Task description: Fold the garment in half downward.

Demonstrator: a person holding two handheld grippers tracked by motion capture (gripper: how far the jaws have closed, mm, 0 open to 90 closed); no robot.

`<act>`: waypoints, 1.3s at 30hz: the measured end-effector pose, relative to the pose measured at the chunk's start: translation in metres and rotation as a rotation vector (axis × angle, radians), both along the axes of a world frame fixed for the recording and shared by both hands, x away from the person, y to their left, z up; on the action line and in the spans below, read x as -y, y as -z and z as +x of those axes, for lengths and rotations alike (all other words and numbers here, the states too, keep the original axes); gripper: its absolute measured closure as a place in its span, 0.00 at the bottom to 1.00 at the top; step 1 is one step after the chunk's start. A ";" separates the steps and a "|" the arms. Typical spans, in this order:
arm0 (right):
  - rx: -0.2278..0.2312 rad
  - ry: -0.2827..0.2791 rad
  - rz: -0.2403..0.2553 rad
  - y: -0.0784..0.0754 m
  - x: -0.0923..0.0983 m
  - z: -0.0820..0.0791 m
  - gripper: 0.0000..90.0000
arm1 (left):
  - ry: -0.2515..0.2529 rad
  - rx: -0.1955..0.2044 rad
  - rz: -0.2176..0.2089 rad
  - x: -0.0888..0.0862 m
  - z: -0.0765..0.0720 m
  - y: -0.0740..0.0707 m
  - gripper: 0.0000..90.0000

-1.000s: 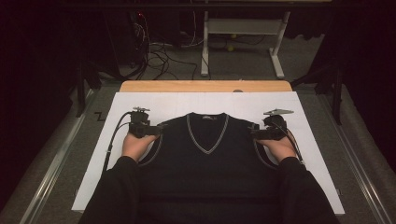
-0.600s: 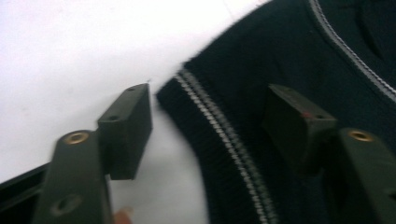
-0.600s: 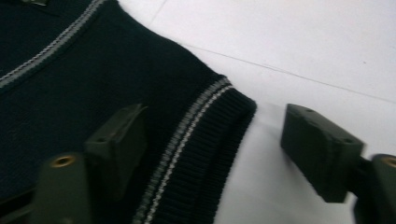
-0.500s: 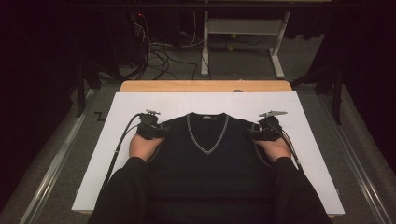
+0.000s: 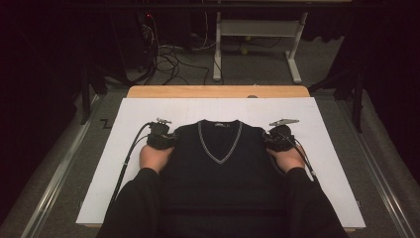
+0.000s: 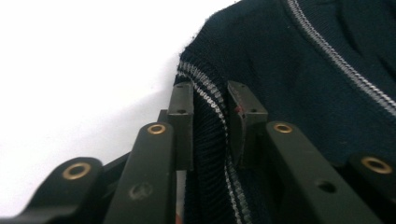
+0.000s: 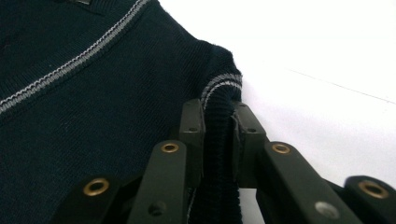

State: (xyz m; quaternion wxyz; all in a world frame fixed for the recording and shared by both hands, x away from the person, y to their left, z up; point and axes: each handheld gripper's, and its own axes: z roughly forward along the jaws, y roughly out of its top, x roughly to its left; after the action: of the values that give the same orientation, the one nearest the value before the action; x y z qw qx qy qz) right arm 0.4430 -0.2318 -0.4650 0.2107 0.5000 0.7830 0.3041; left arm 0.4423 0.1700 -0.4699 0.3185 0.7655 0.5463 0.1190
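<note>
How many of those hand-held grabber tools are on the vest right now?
2. The left gripper pinches the vest at its left armhole edge; the right gripper pinches the right armhole edge. Both sit near the shoulders.

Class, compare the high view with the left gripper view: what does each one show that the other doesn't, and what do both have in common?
High view alone: the whole dark vest lying flat on the white board, both hands, the right gripper at the far armhole, the wooden table edge and floor cables.

Left gripper view alone: the fingers pinching the striped armhole edge up into a ridge, having just been closing.

Both: the left gripper, the vest, its striped V-neck and the white board.
</note>
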 end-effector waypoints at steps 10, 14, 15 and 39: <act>0.090 0.015 0.009 -0.025 0.009 -0.003 0.87 | -0.015 0.097 -0.060 -0.011 -0.002 -0.029 0.78; 0.164 0.020 0.011 -0.044 0.008 -0.007 0.87 | -0.020 0.176 -0.078 -0.011 -0.004 -0.055 0.78; 0.184 0.020 0.011 -0.050 0.009 -0.008 0.87 | -0.020 0.199 -0.080 -0.011 -0.004 -0.062 0.79; 0.441 0.035 0.117 -0.147 0.016 -0.013 0.87 | -0.028 0.427 -0.125 -0.020 -0.010 -0.143 0.78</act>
State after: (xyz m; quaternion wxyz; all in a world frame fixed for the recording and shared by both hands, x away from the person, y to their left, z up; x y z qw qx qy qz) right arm 0.4297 -0.2476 -0.3176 0.3528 0.4464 0.6901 0.4473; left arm 0.4321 0.1902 -0.3271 0.4721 0.6941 0.4832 0.2488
